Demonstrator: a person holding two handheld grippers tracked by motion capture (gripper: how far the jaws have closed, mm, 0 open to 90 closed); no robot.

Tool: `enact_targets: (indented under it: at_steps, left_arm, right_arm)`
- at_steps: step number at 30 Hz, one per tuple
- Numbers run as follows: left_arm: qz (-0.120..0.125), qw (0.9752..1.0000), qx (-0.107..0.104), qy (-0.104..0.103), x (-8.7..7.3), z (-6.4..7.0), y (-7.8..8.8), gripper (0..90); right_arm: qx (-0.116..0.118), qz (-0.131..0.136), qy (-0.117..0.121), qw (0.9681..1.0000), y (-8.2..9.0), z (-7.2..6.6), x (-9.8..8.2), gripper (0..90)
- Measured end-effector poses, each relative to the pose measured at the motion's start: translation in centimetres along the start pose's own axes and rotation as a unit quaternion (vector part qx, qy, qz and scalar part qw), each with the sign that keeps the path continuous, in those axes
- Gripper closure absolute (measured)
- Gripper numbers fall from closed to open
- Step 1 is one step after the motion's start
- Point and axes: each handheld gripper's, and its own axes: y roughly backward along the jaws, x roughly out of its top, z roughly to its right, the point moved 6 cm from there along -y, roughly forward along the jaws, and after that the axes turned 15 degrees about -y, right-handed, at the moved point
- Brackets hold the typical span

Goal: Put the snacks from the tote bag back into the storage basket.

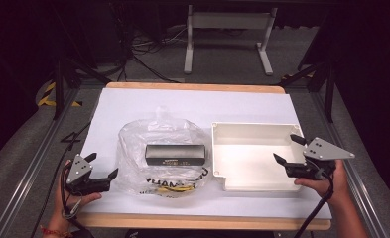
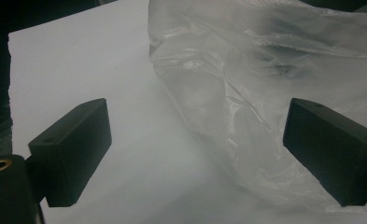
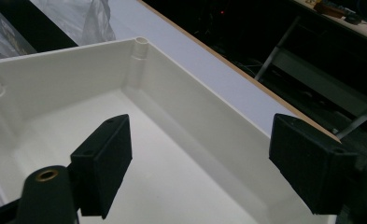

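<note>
White tray [image 1: 252,130], one — one plastic bag [image 1: 138,139], one black box [image 1: 175,154].

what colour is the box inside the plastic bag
The box in the bag is black, clearest in the high view.

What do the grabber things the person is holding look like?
Each hand-held gripper is black, with two chunky, blocky jaws. The left hand-held gripper and the right hand-held gripper each carry a grey three-cornered plate dotted with small holes on top. A dark cable trails from each back toward the person. A small brass-coloured ring sits near the base of a jaw. The left wrist wears a reddish band.
</note>
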Motion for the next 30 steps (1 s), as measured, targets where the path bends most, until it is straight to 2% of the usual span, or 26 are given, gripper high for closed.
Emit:
enact_targets:
  at_steps: [5,12,23,30]
  left_arm:
    - [0.001,1.0000,-0.003,0.002,0.0,0.1,0.0,8.8]
    - [0.001,1.0000,-0.002,0.001,0.0,0.1,0.0,8.8]
    - [0.002,1.0000,-0.004,0.002,0.0,0.1,0.0,8.8]
    - [0.001,1.0000,-0.006,0.000,0.0,0.1,0.0,8.8]
  right_arm:
    - [0.014,-0.011,0.014,0.9997,-1.4,-0.7,1.0,22.2]
    - [0.045,-0.031,0.031,0.9980,-3.8,-1.7,2.3,23.1]
    - [0.078,-0.047,0.029,0.9954,-6.5,-2.3,3.7,23.3]
    - [0.098,-0.062,0.047,0.9921,-8.1,-3.4,5.3,23.3]
